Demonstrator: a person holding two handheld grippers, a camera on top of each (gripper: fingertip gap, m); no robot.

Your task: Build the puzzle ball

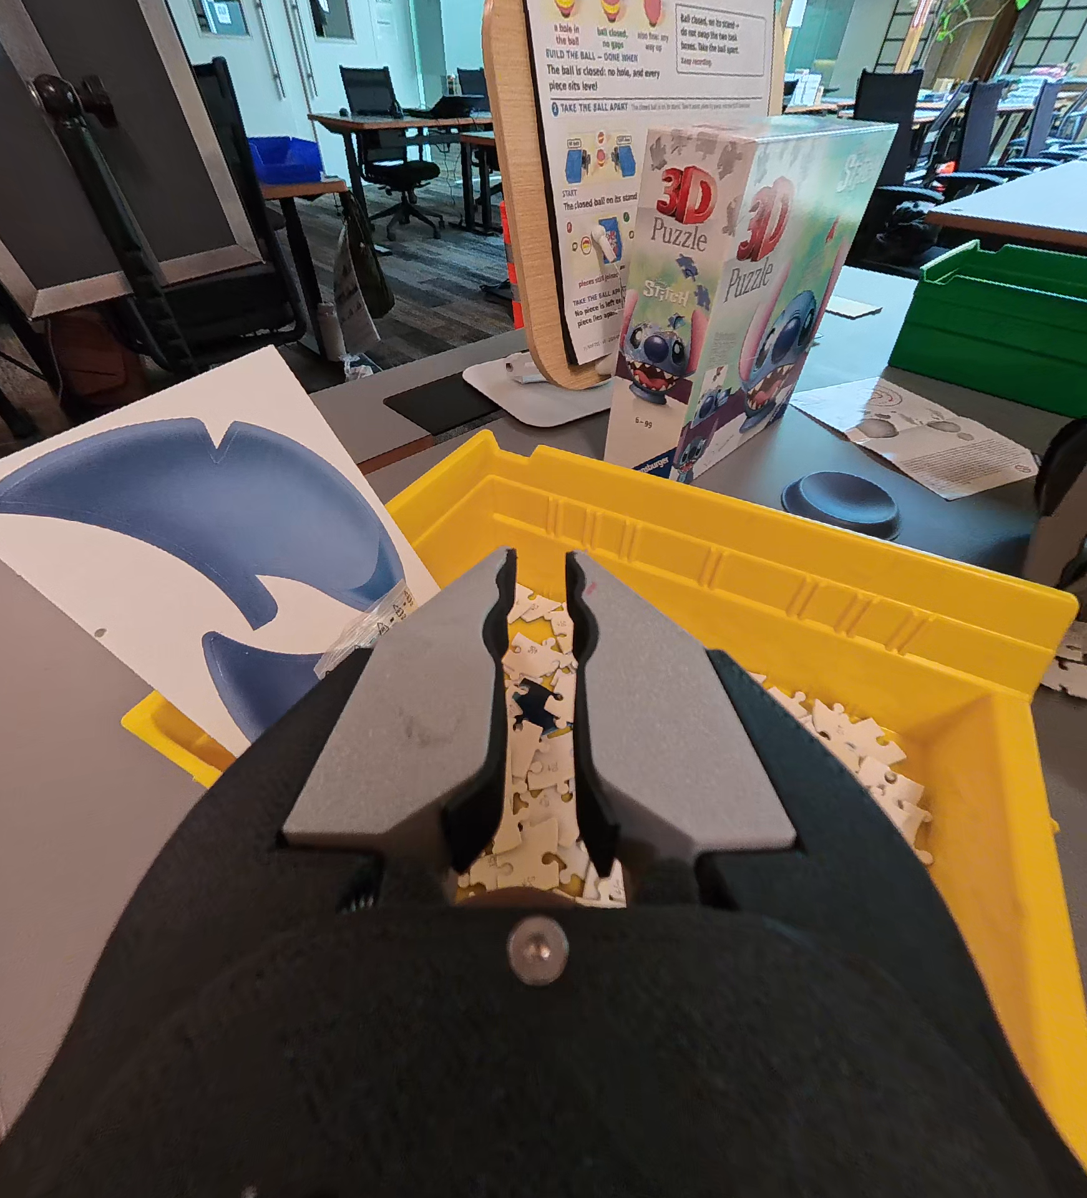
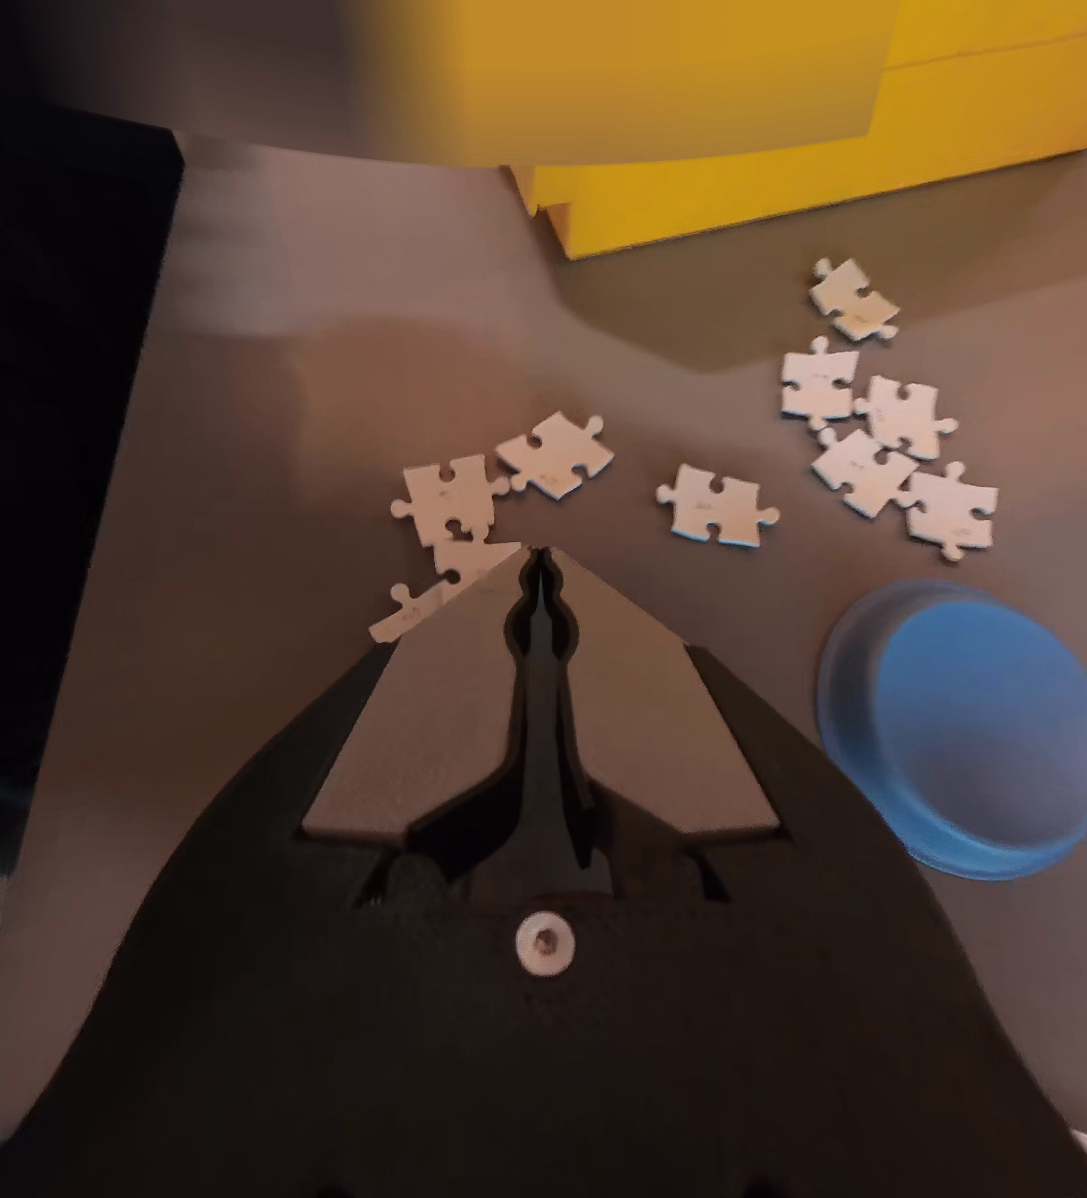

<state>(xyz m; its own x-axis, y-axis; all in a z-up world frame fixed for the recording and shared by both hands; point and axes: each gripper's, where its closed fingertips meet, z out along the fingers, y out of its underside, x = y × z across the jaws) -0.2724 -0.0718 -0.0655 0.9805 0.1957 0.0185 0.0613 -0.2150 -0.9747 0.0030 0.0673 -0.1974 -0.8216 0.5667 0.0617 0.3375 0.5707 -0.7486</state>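
Grey counter in an open office carries my yellow bin of puzzle pieces and a blue stand. Left gripper: jaws slightly apart, empty, above the bin. Right gripper: jaws together, empty, tips beside loose pieces on the counter.

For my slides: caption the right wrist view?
Right gripper, jaws shut, above loose white puzzle pieces beside round blue stand.

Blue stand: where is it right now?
In the right wrist view, the blue stand sits on the grey table, right of the right claw, below the loose pieces.
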